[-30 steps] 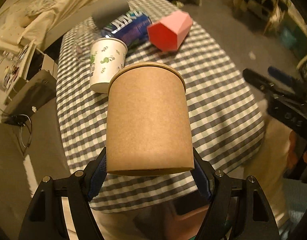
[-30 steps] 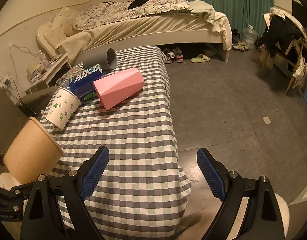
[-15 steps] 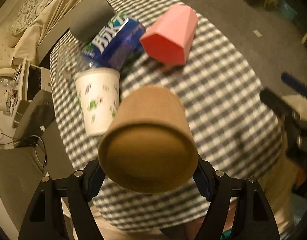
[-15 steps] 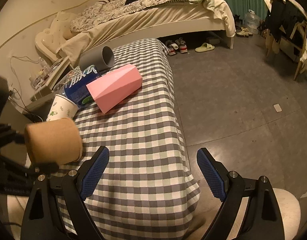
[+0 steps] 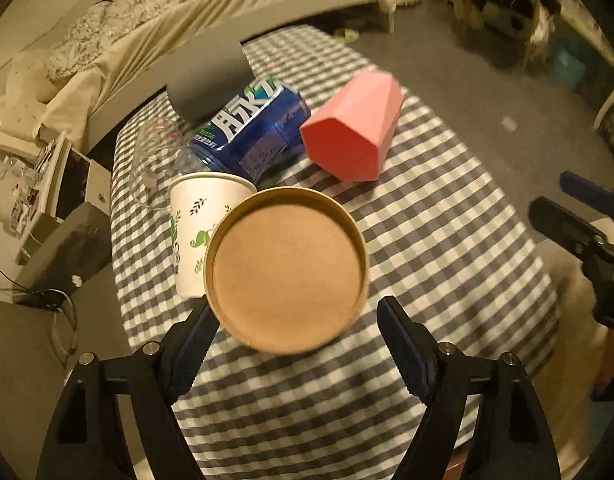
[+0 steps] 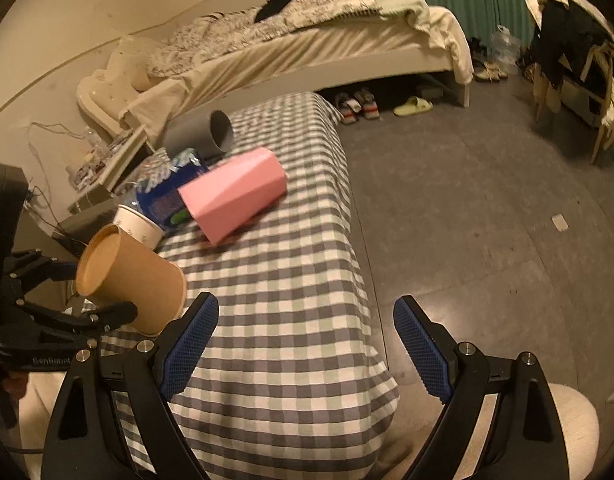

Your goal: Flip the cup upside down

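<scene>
Brown paper cup (image 5: 286, 268), inverted, tilted, base up

Five cups show in all: one brown paper cup (image 5: 286, 270), one white paper cup with green leaf prints (image 5: 201, 224), one pink faceted cup (image 5: 353, 128), one grey cup (image 5: 206, 76) and one clear glass cup (image 5: 153, 152). There is one blue-labelled bottle (image 5: 253, 128). All six sit toward the far left part of the one checked surface (image 5: 447, 248). Two claws appear, the left claw (image 5: 295, 352) and the right claw (image 6: 303, 344). By the bed lie one pair of sneakers (image 6: 357, 106) and one green slipper (image 6: 413, 105).
</scene>
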